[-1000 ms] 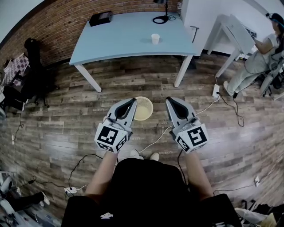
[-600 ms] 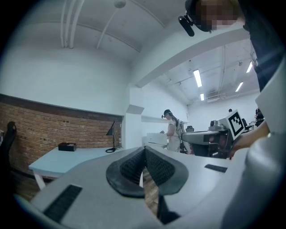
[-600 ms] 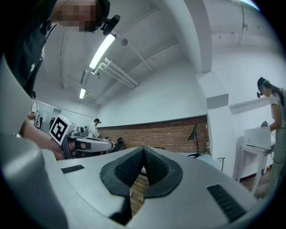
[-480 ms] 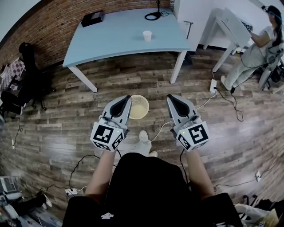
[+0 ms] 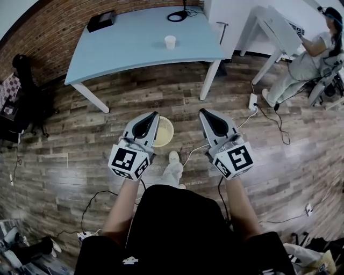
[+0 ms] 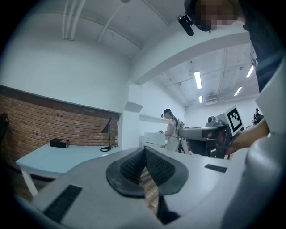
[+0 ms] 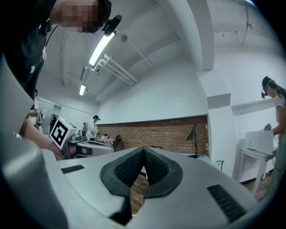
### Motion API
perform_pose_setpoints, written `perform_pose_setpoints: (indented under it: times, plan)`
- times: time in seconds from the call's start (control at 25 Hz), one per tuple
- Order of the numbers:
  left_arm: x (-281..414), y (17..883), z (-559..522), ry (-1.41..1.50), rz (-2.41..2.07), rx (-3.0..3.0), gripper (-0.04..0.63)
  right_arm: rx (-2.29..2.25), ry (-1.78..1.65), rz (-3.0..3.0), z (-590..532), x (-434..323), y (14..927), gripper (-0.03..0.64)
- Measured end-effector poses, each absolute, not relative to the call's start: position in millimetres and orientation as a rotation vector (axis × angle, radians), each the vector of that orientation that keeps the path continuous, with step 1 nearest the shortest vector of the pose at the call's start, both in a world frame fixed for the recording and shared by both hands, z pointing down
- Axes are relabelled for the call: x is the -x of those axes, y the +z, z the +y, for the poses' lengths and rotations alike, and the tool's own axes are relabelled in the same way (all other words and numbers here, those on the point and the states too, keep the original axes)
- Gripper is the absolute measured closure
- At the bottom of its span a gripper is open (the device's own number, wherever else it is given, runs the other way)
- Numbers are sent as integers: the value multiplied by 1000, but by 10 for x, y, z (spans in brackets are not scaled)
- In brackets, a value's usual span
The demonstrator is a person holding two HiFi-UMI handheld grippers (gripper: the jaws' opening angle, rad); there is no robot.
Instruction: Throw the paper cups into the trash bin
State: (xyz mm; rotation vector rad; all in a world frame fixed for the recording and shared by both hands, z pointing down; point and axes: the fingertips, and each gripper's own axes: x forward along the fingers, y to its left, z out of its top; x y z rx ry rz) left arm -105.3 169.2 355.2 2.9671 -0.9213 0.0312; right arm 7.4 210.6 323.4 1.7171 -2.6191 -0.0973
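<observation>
A single white paper cup (image 5: 170,42) stands upright near the middle of the light blue table (image 5: 129,48), far ahead of me. A round pale yellow trash bin (image 5: 163,131) sits on the wooden floor just past my left gripper (image 5: 151,115), partly hidden by it. My left gripper (image 6: 144,150) is shut with nothing in it. My right gripper (image 5: 203,113) is held level beside it, right of the bin. In the right gripper view the right gripper (image 7: 143,150) is also shut and empty. Both are far from the cup.
A black box (image 5: 101,21) and a coiled black cable (image 5: 176,16) lie at the table's far end. White cables and a power strip (image 5: 251,101) trail over the floor. A person (image 5: 301,64) works at a white table (image 5: 274,27) at right. Dark chairs (image 5: 24,91) stand at left.
The table and cup have slid up and left in the head view as I walk; the bin now sits closer, tucked beside the left gripper. Both grippers stay shut.
</observation>
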Motion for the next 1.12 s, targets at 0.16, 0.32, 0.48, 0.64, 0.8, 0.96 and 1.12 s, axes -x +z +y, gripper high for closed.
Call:
perform_pose_setpoints:
  times: [0.16, 0.32, 0.48, 0.64, 0.8, 0.96, 1.12]
  plan:
    - [923, 3586, 1428, 27, -921, -2956, 586, -1712, -61, -2638, 1809, -188, 3242, 612]
    - [803, 3617, 1150, -1, -890, -2922, 586, -1713, -36, -2652, 1526, -295, 3251, 612]
    - [681, 3551, 904, -45, -867, -2894, 586, -1710, -12, -2652, 1251, -399, 3266, 612]
    - [572, 3536, 646, -21, -854, -2903, 586, -1709, 3, -2648, 969, -487, 3274, 612]
    - [467, 3556, 396, -19, -837, -2902, 586, -1714, 15, -2641, 709, -573, 3293, 612]
    - [355, 3501, 173, -46, -810, -2914, 586, -1702, 29, -2636, 446, -609, 3321, 612]
    - [317, 3479, -74, -45, -818, -2914, 586, -1686, 33, -2639, 171, -590, 3316, 612]
